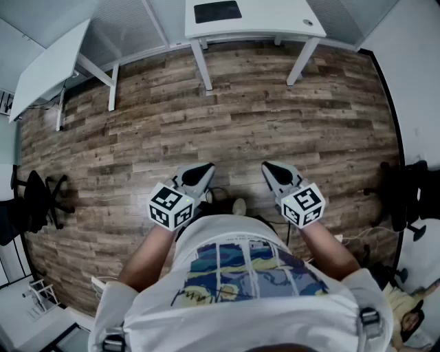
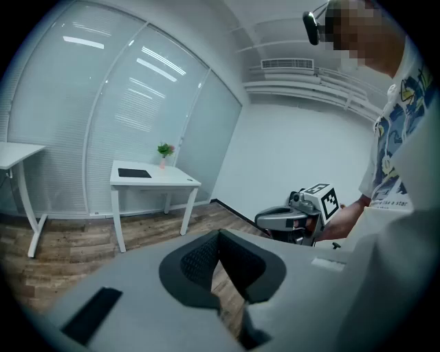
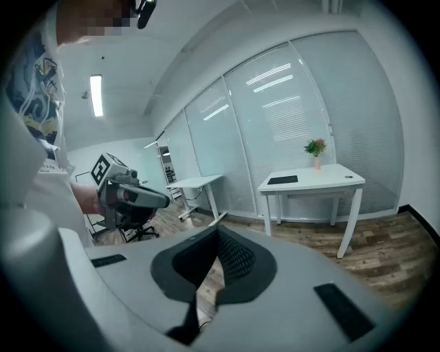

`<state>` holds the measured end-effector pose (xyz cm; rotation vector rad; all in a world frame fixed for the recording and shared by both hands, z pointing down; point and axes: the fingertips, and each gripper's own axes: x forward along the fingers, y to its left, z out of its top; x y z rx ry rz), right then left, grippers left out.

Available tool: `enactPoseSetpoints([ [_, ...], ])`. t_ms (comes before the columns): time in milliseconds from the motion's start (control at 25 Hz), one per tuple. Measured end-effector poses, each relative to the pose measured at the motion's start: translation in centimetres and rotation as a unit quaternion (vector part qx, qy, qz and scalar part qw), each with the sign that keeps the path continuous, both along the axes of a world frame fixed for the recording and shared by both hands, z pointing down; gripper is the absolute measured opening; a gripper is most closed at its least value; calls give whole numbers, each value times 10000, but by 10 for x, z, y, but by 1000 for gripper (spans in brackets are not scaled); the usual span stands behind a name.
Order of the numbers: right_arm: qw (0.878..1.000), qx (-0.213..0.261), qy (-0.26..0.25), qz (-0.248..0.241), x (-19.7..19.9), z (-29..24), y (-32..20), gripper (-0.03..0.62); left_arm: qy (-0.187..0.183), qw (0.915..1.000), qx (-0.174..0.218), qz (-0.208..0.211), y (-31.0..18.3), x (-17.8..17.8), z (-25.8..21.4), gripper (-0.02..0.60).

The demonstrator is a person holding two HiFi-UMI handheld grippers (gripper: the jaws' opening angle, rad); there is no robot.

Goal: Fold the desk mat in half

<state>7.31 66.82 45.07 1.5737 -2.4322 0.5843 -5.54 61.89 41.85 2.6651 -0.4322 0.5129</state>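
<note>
**Both grippers shut and empty; mat far ahead on a table**

The left gripper [image 1: 201,170] is held close to the person's body. Its jaws are brought together at the tips, with nothing between them. The right gripper [image 1: 270,167] is held just beside it, and its jaws are likewise closed on nothing.

The mat [image 1: 217,12], dark and flat, lies well beyond both pairs of jaws on a white table [image 1: 275,24] and is touched by neither gripper. Along the left jaws it is seen ahead and to the left; along the right jaws, ahead and to the right. A small potted plant [image 2: 164,150] is set on the table behind the mat.

A wood-plank floor [image 1: 275,117] is spread between the jaws and the table. A second table [image 1: 48,62] is placed far left of the jaws, and a dark chair [image 1: 38,196] nearer on that side. The room is closed off behind the tables by a glass wall [image 2: 137,103] with blinds.
</note>
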Motion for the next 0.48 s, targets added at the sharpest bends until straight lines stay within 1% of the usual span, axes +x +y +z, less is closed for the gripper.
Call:
enactPoseSetpoints([
  [200, 10000, -80, 7, -5, 15, 0, -1, -5, 44, 10000, -11, -70, 3, 14, -1, 3],
  [280, 10000, -32, -2, -29, 18, 2, -6, -5, 51, 10000, -30, -78, 0, 17, 1, 3],
  [480, 10000, -24, -26, 5, 26, 10, -38, -5, 115, 9999, -73, -32, -30, 26, 5, 3],
])
